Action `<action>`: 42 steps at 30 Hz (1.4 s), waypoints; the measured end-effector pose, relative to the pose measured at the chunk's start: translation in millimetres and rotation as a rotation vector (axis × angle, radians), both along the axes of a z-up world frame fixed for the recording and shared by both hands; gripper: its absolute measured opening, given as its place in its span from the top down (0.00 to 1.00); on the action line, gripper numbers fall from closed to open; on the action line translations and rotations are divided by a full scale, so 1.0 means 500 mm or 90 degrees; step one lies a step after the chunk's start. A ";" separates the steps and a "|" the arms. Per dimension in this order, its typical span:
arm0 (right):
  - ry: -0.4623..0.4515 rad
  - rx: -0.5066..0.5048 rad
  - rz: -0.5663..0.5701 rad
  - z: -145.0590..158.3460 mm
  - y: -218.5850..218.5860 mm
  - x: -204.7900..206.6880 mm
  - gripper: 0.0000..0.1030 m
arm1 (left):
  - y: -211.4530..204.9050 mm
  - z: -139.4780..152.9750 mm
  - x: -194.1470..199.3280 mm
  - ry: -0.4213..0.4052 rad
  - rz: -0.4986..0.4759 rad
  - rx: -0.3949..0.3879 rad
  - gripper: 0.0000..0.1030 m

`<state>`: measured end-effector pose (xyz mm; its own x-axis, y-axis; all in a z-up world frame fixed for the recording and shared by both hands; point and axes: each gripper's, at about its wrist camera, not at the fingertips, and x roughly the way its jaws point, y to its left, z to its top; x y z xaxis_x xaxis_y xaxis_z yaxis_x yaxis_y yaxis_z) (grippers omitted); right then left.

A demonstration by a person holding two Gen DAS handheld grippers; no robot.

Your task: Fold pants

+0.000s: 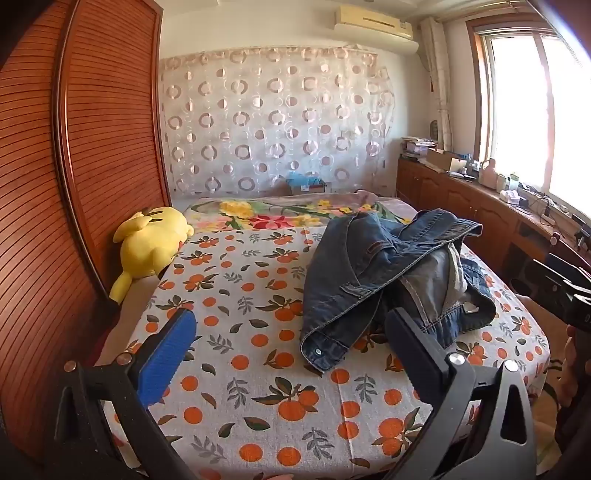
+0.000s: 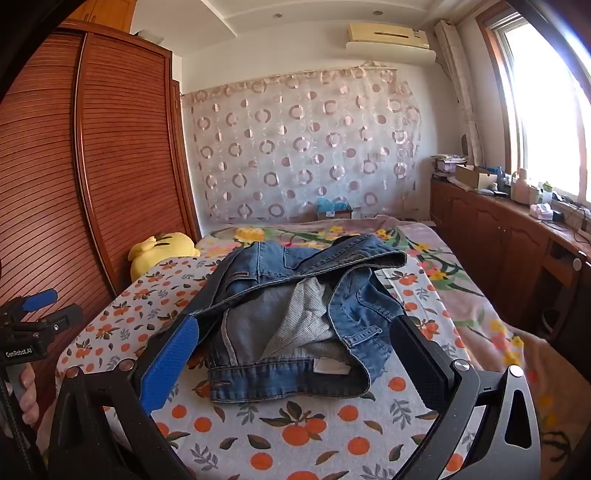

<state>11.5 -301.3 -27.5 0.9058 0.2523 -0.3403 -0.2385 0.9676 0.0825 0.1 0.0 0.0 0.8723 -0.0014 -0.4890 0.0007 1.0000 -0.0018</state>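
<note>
Denim pants (image 2: 295, 314) lie crumpled, partly inside out, on the orange-print bed (image 2: 314, 435), near edge. Left gripper (image 1: 291, 347) and right gripper (image 2: 299, 354) fingers both wide open, empty. No fold made; all folding left.

My bed (image 1: 258, 387) wears a sheet printed with oranges and leaves, and a floral blanket (image 1: 280, 216) lies across its far end. A yellow plush toy (image 1: 149, 245) is wedged between the mattress and the slatted wooden wardrobe (image 1: 92, 147). A sheer curtain with rings (image 2: 303, 147) covers the far wall under the air conditioner (image 2: 388, 35). Cluttered wooden cabinets (image 2: 491, 236) run below the bright window (image 2: 546, 103).
</note>
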 end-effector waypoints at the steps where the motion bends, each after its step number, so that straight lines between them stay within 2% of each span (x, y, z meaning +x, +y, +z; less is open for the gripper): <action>1: -0.003 0.001 0.001 0.000 0.000 0.000 0.00 | 0.000 0.000 0.000 0.000 0.000 -0.001 0.00; 42: -0.001 0.006 0.000 0.002 -0.002 0.000 0.00 | -0.003 0.007 -0.005 -0.007 -0.001 0.004 0.00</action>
